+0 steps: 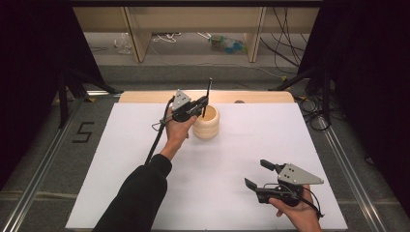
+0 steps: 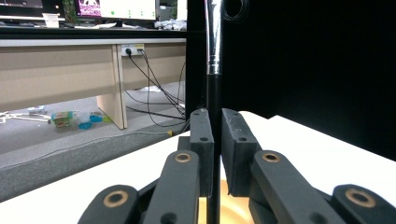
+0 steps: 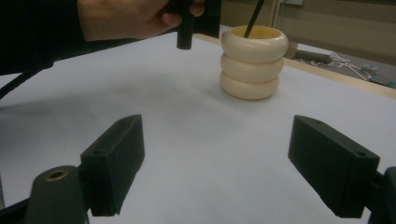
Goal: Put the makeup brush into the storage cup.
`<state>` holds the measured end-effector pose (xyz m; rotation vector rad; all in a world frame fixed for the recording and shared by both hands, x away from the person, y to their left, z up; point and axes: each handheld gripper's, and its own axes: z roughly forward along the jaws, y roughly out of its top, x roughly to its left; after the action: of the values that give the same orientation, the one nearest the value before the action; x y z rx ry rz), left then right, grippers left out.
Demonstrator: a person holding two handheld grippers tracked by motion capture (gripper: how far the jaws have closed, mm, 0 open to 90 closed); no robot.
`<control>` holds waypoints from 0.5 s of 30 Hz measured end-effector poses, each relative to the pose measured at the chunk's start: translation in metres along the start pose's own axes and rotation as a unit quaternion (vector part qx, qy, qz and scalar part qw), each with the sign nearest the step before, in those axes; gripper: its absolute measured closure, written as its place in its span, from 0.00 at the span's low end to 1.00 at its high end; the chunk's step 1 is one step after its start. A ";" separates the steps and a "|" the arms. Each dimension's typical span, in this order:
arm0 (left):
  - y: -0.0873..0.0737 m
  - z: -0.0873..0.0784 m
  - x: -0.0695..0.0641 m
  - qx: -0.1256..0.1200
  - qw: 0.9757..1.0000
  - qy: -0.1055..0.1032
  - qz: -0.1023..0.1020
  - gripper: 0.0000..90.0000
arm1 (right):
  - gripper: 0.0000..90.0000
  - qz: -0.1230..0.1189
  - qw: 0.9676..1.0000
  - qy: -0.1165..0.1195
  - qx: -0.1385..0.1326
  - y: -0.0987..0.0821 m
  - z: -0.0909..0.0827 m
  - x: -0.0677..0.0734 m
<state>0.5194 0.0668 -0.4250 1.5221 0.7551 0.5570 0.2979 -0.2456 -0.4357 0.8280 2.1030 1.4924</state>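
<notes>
**Left gripper holding rod upright over the wooden holder**

I am watching from the high view. The left gripper [image 1: 196, 110] is sitting at the far side of the white table [image 1: 121, 159], just beside the cream wooden holder [image 1: 206, 123], a stack of three ring-shaped bulges with an open top. Its jaws are closing almost fully on a thin dark rod [image 1: 208, 96]; in the left gripper view the rod [image 2: 214, 140] is running straight up between the two pads, with a shiny metal section [image 2: 214, 37] above the grip.

Key relation: the rod's long axis is standing near vertical, tilting only slightly, and its lower end is going down into the holder's mouth. In the right gripper view the rod [image 3: 254, 18] is entering the holder [image 3: 253, 63] at the rim. I cannot tell how deep the tip is sitting.

The right gripper [image 1: 257, 175] is resting near the table's near right corner, well apart from the holder, jaws spread wide and gripping nothing.

Judgement: the left hand [image 1: 178, 130] is by far the nearer one, so the next move probably belongs to it, travelling along the rod's own axis, straight up or down. Sideways drift could be tipping the holder.
</notes>
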 end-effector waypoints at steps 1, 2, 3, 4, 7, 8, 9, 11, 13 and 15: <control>0.000 0.000 0.000 0.000 1.000 0.000 -0.002 0.93 | 0.22 0.000 1.000 0.000 0.000 0.000 0.000 0.000; -0.001 0.000 0.000 0.001 1.000 0.000 -0.002 0.93 | 0.22 0.000 1.000 0.001 -0.001 0.000 0.000 0.000; -0.001 0.000 0.000 0.002 1.000 0.000 0.003 0.93 | 0.22 0.000 1.000 0.002 0.000 0.000 0.000 0.000; -0.002 0.001 0.001 0.002 1.000 0.000 0.004 0.93 | 0.22 -0.002 1.000 0.001 -0.002 0.000 0.000 0.000; -0.003 0.000 0.001 0.005 1.000 0.002 0.003 0.93 | 0.22 0.000 1.000 0.000 0.000 0.000 0.000 0.000; -0.004 0.000 0.001 0.005 1.000 0.003 0.001 0.93 | 0.22 0.000 1.000 0.000 0.000 0.000 0.000 0.000; -0.004 0.000 0.001 0.005 1.000 0.003 0.001 0.93 | 0.22 0.001 1.000 -0.004 -0.006 0.000 0.001 0.000; -0.005 0.000 0.002 0.005 1.000 0.003 0.004 0.93 | 0.22 0.000 1.000 -0.002 -0.005 0.000 0.001 0.000; -0.006 0.000 0.001 0.006 1.000 0.004 0.000 0.93 | 0.22 -0.002 1.000 -0.001 -0.002 0.000 0.001 0.000; -0.007 0.000 0.001 0.008 1.000 0.004 0.000 0.93 | 0.22 0.003 1.000 0.000 0.001 0.000 0.000 0.001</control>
<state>0.5191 0.0679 -0.4317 1.5358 0.7674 0.5597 0.2977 -0.2449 -0.4362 0.8346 2.1048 1.4931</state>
